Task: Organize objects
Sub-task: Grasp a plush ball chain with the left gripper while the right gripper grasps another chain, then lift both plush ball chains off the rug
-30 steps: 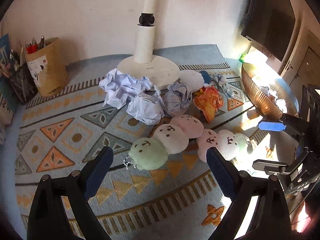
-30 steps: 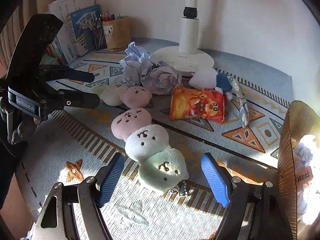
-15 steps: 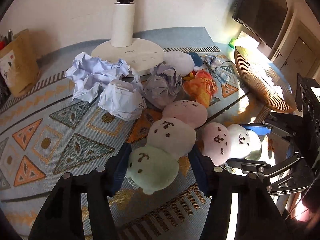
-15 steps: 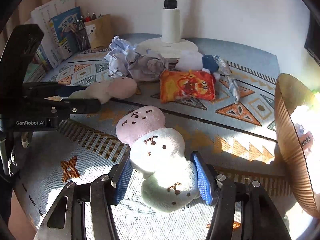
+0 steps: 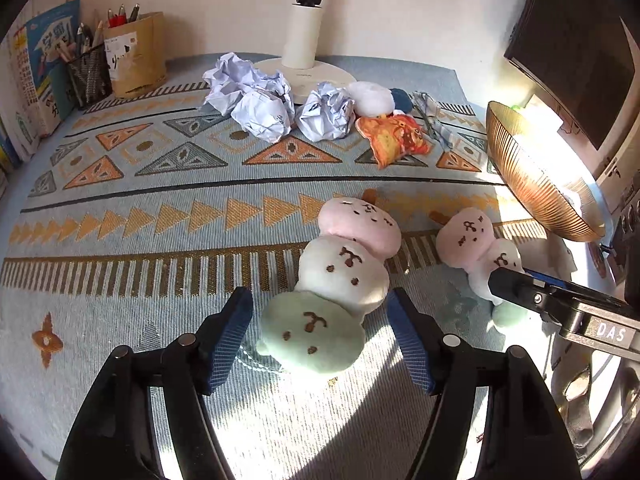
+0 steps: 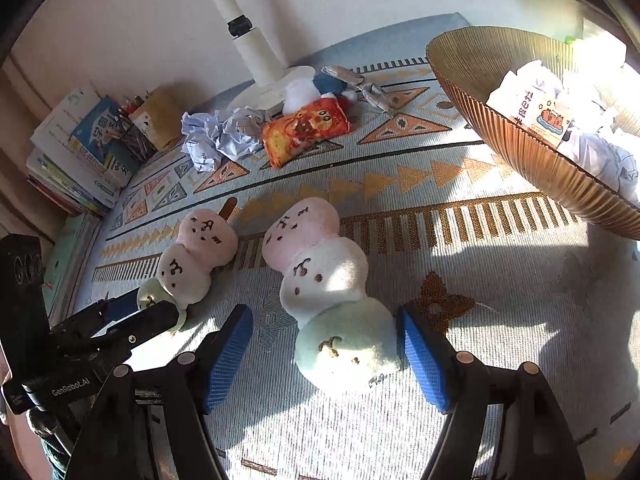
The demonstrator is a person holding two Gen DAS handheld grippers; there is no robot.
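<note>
Dango plushes (image 5: 344, 276) (image 6: 332, 280) lie apart mid-mat between each gripper's opening jaws, unpinched.

- A plain cream wall (image 5: 400, 12) stands behind the surface.
- A blue woven cloth (image 5: 168, 216) with orange triangles and striped bands covers the table.
- A white lamp base (image 5: 320, 76) with an upright post sits at the wall.
- Books (image 6: 76, 152) lean at the left edge, next to a mesh pen holder (image 5: 88, 74) and a brown paper pen holder (image 5: 138, 56).
- A dark screen (image 5: 576, 56) stands at the right.
- Strong sunlight falls from the right, casting hard shadows.
</note>
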